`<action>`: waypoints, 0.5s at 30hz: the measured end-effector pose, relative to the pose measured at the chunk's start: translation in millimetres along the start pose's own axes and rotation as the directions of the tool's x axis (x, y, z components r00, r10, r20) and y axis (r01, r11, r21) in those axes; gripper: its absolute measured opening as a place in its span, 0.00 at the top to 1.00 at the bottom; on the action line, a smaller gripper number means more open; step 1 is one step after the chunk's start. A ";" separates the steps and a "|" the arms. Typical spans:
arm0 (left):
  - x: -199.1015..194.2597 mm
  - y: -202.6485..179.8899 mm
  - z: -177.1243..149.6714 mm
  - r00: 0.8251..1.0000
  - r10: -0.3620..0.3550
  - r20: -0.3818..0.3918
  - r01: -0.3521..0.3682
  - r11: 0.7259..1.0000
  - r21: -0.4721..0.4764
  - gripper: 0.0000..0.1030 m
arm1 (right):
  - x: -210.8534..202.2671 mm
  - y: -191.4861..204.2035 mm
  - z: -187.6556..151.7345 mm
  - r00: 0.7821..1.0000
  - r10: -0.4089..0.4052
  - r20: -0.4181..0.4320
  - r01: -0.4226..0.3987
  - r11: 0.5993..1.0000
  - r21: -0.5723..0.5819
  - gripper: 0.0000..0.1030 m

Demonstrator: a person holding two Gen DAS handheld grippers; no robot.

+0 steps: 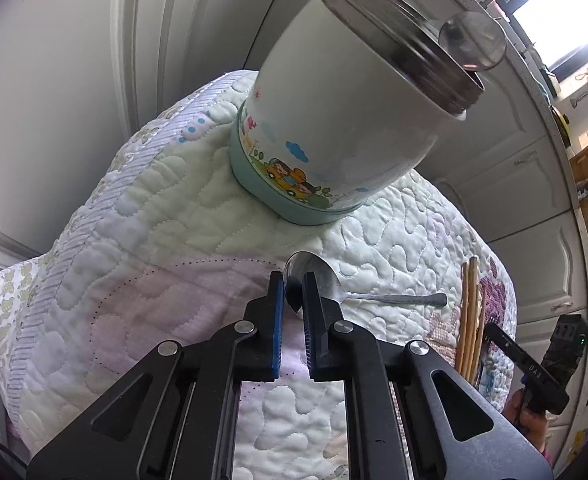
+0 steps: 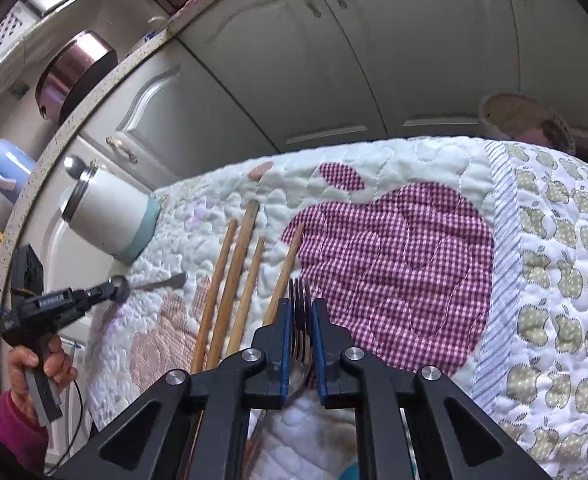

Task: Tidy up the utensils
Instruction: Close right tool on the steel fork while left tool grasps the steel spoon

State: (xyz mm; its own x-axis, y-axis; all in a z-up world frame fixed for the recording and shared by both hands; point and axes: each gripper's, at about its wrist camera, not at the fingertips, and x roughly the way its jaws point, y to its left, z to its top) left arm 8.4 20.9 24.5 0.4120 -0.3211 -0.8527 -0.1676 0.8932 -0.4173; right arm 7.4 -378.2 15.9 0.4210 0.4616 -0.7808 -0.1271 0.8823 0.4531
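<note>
In the left wrist view we see the left hand-held gripper (image 1: 293, 280) with its jaws drawn close around the bowl of a metal spoon (image 1: 317, 282) lying on a quilted cloth (image 1: 166, 216) that covers the worktop. The spoon's long axis runs sideways, its handle pointing right toward a bundle of wooden chopsticks (image 1: 469, 316). Just beyond the spoon stands a white canister (image 1: 333, 120) with a teal base, cartoon cars and a steel rim — a second spoon's (image 1: 472, 41) round bowl sticks up out of it.

The right wrist view shows what the other cannot: the right hand-held gripper (image 2: 301, 304) clamped on a metal fork (image 2: 299, 304), tines pointing straight ahead between the blue pads, its handle hidden below. Here we count 4 chopsticks (image 2: 238, 276), lying side by side just left of the fork, their long axes running away from the camera and fanning slightly. The quilt's big pink gingham apple patch (image 2: 397, 260) lies to the right. Far left, a hand (image 2: 30, 360) in a magenta sleeve holds the left gripper on the spoon, with the canister (image 2: 110, 216) near it.
</note>
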 end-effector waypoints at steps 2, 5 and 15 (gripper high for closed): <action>1.8 0.5 -0.1 1.000 -0.004 -0.009 0.004 1.000 -0.008 0.93 | 0.4 -2.3 -1.4 1.000 0.011 -0.005 -0.011 1.000 0.017 0.91; 5.8 -1.7 -0.3 1.000 -0.008 -0.027 0.008 1.000 -0.002 0.92 | -0.7 -11.1 -1.6 0.998 0.066 -0.010 -0.065 0.994 0.091 0.82; 13.8 -11.3 -0.1 0.999 -0.003 -0.037 0.003 1.000 0.019 0.87 | -3.6 13.3 -16.0 1.000 -0.014 0.025 0.016 0.998 -0.061 0.93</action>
State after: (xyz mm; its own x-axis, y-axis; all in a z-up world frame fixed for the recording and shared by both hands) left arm 15.9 6.4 17.4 0.3788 -0.3349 -0.8627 -0.1493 0.8979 -0.4142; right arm -10.1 -366.7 17.9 0.4449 0.4467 -0.7763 -0.1749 0.8934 0.4138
